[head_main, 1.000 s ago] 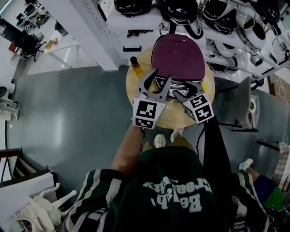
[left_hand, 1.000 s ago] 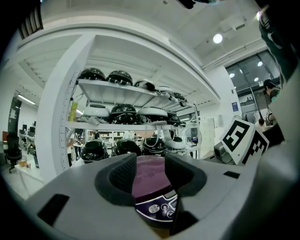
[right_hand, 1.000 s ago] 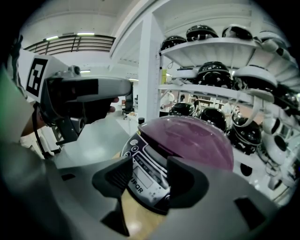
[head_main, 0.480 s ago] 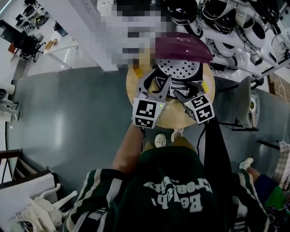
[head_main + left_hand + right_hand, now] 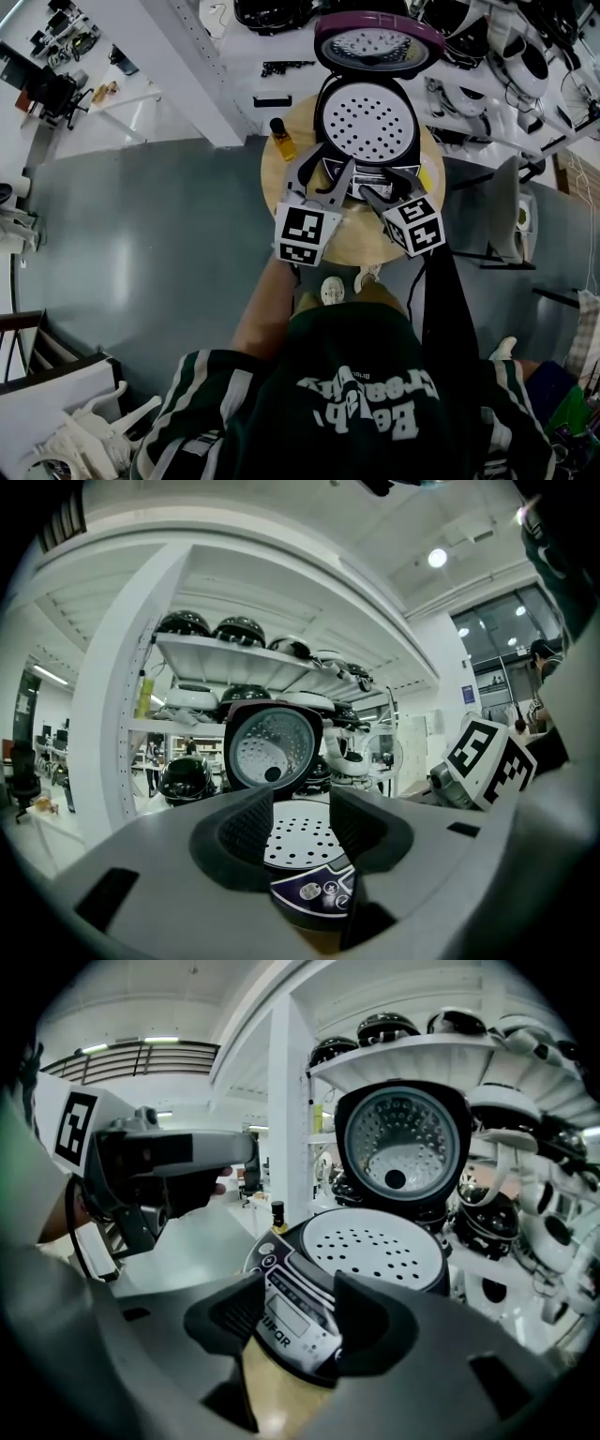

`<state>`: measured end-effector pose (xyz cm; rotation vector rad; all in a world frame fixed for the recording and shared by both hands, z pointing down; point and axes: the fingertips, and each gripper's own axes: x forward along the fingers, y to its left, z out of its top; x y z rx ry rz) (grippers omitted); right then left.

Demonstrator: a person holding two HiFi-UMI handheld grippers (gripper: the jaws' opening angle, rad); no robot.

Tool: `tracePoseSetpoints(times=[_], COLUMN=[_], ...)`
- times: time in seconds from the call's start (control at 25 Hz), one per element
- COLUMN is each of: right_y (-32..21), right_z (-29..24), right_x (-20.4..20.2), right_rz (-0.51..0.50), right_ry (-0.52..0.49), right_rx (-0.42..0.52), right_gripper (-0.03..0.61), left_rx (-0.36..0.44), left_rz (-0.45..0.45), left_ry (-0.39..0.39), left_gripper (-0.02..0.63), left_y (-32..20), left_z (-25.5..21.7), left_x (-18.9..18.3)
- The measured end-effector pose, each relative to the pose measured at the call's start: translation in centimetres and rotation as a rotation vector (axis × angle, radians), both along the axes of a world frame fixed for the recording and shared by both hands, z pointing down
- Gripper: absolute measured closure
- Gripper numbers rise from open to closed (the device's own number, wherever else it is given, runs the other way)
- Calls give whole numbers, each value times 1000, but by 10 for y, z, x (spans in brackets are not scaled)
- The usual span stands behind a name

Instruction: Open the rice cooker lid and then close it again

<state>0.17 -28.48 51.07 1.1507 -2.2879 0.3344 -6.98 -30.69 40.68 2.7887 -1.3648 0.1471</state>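
Your left gripper (image 5: 330, 174) and right gripper (image 5: 385, 186) were open and empty by the cooker (image 5: 367, 122), its lid (image 5: 378, 42) up and its panel (image 5: 295, 1321) reading something like "SUPOR".

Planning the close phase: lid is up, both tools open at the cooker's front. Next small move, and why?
Probably raise the right tool toward the top edge of the lid, ready to push it down. The lid stands fully open behind the rice cooker, so opening looks done, and both it and the left tool are open, empty and low by the control panel.
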Motion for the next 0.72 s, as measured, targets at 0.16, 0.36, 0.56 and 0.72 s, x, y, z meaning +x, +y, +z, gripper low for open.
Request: tracePoseSetpoints(times=[0.16,0.36,0.56,0.72], right_y=[0,0,-5,-10], right_z=[2,2,-5,-13], right_x=[1,1,1,10], right_rz=[10,8,58,82], right_ry=[-8,-3,-43,-53], right_rx=[8,21,67,103], right_gripper=[339,339,336,325], left_rx=[9,7,10,15], left_rz=[-12,-17,-19,-24], left_ry=[2,-1,-14,-17], left_gripper=[442,442,442,442], left_y=[-2,-5,-8,-13], left_z=[-1,0,-2,-7], left_x=[0,-2,-4,-6])
